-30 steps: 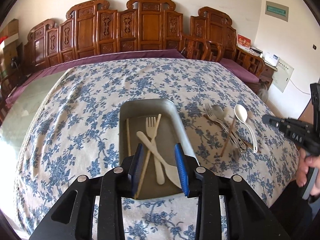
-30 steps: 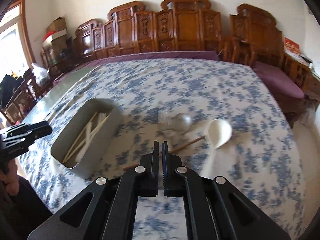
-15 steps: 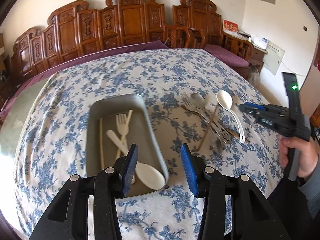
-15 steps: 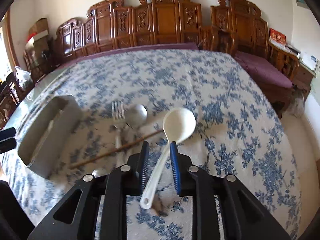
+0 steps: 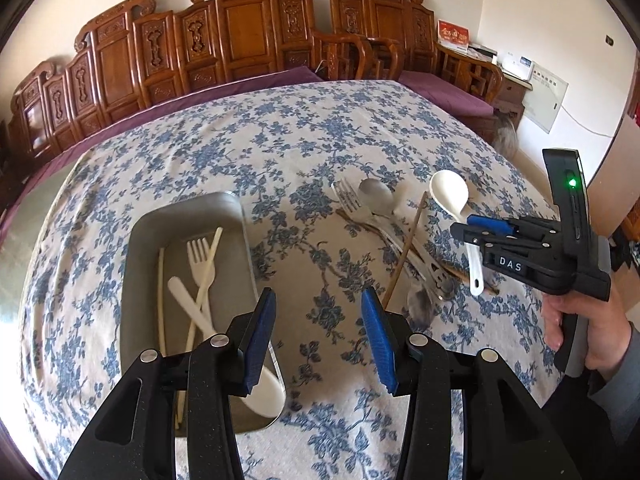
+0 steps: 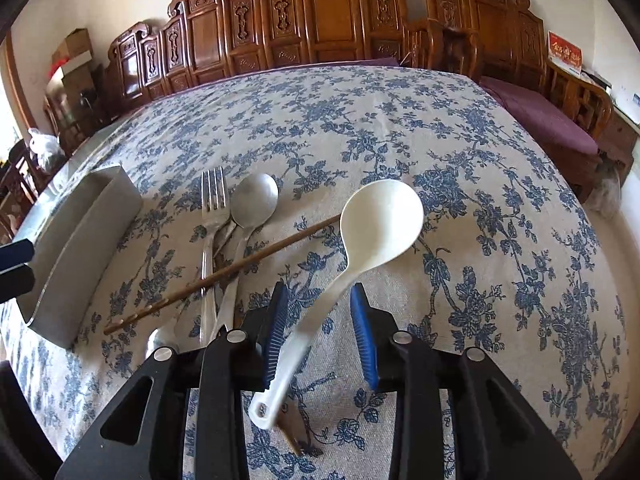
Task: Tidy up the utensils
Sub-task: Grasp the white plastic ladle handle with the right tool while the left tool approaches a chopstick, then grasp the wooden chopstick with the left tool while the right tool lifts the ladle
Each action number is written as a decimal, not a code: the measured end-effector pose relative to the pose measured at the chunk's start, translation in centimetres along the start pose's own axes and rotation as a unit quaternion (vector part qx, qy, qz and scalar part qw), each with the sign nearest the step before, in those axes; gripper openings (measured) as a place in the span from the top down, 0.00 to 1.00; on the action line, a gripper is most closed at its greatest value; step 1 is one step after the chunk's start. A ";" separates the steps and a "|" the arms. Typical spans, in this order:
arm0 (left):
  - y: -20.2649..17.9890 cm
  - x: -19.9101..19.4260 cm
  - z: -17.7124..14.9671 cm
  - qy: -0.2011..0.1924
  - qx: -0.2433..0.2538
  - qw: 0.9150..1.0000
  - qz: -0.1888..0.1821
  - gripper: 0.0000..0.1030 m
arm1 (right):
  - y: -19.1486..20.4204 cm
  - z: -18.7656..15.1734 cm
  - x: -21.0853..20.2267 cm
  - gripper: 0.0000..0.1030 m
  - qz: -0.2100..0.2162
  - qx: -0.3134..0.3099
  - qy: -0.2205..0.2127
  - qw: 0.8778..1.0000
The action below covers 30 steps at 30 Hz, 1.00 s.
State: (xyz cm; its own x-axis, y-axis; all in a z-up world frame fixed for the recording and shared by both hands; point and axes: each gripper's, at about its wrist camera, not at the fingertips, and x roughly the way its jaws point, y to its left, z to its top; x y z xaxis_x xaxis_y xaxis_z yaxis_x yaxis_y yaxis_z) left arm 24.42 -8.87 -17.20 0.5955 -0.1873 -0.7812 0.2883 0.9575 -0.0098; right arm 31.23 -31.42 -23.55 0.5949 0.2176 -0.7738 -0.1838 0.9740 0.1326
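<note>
A white ladle-shaped spoon [image 6: 380,220] lies on the flowered cloth. Its handle runs between the blue pads of my right gripper [image 6: 318,288], whose jaws are opening; there is a gap at the right pad. Left of it lie a metal fork [image 6: 212,196], a metal spoon [image 6: 254,200] and a brown chopstick [image 6: 240,266] across them. The metal tray [image 5: 188,208] holds a white plastic fork [image 5: 202,256], a white spoon [image 5: 264,396] and pale chopsticks [image 5: 160,300]. My left gripper [image 5: 317,292] hangs open and empty over the cloth, just right of the tray.
Carved wooden chairs line the far side of the table [image 5: 280,128], with a purple cushioned bench [image 6: 548,116] at the right. A hand [image 5: 580,320] holds the right gripper at the table's right edge. Bare cloth stretches beyond the utensils.
My left gripper slid right, from over the tray to the cloth beside it, and its jaws widened. My right gripper came down over the white spoon, its jaws parting from shut to either side of the handle.
</note>
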 end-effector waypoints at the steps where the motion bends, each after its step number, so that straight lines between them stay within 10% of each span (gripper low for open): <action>1: -0.2 0.1 0.2 0.000 0.001 1.000 0.000 0.59 | 0.0 0.1 0.1 0.66 0.002 0.003 0.002 1.000; 30: -5.0 8.5 2.0 0.080 0.036 0.995 -0.052 0.67 | -3.6 0.1 -0.3 0.95 -0.019 0.062 0.006 0.998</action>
State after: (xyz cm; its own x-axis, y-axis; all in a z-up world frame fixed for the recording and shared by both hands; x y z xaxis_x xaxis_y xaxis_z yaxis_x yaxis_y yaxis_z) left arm 29.53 -15.73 -22.52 0.4349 -0.2424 -0.8672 0.3991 0.9152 -0.0557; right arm 31.78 -35.04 -23.73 0.5899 0.1807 -0.7870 -0.0630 0.9820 0.1782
